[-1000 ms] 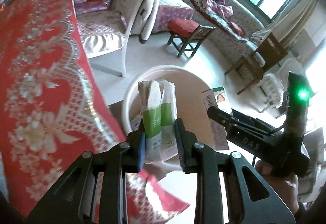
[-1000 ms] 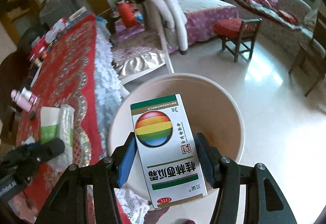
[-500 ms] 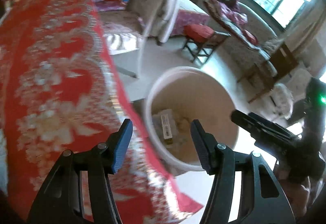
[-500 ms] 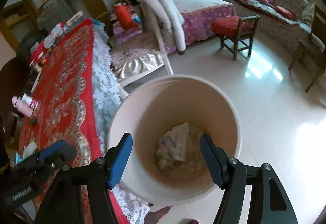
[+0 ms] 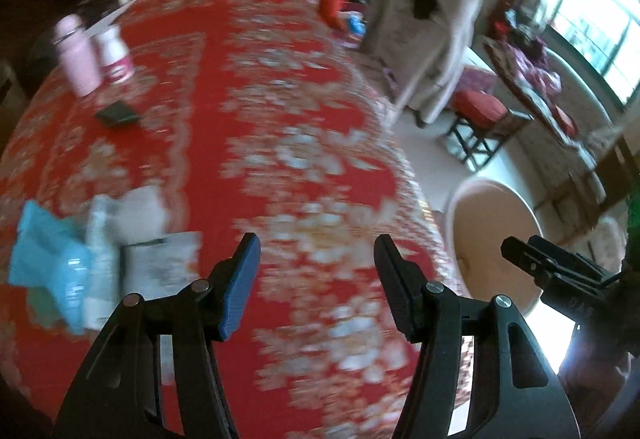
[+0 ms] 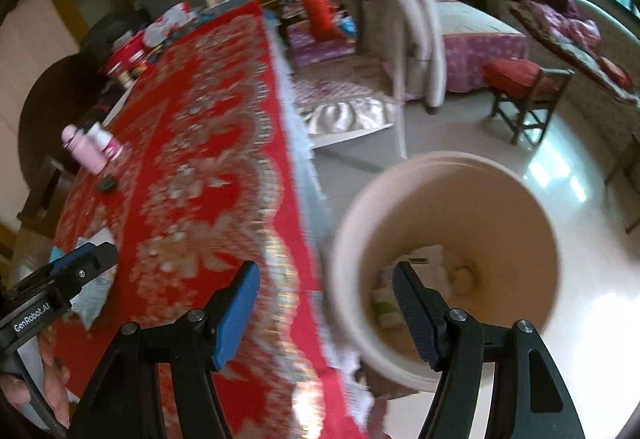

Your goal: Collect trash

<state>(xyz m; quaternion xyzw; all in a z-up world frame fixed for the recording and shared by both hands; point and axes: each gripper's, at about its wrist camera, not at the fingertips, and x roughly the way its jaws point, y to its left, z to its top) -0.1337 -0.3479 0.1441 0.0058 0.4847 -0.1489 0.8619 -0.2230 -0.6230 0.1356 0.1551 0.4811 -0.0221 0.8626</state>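
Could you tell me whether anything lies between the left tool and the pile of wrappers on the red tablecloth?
Nothing visible does. The left tool is open above bare tablecloth, and the wrappers lie off to its left with only cloth between; the view is blurred.

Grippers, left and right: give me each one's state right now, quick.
Left gripper: open, holding nothing, over the red tablecloth.
Right gripper: open, holding nothing, beside the trash bucket.

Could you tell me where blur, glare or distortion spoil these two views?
Left wrist: motion blur smears the red tablecloth and the wrappers; the window is blown out; the left gripper stays sharp. Right wrist: the bin rim and cloth are smeared; floor glare; fisheye bending with dark corners in both.
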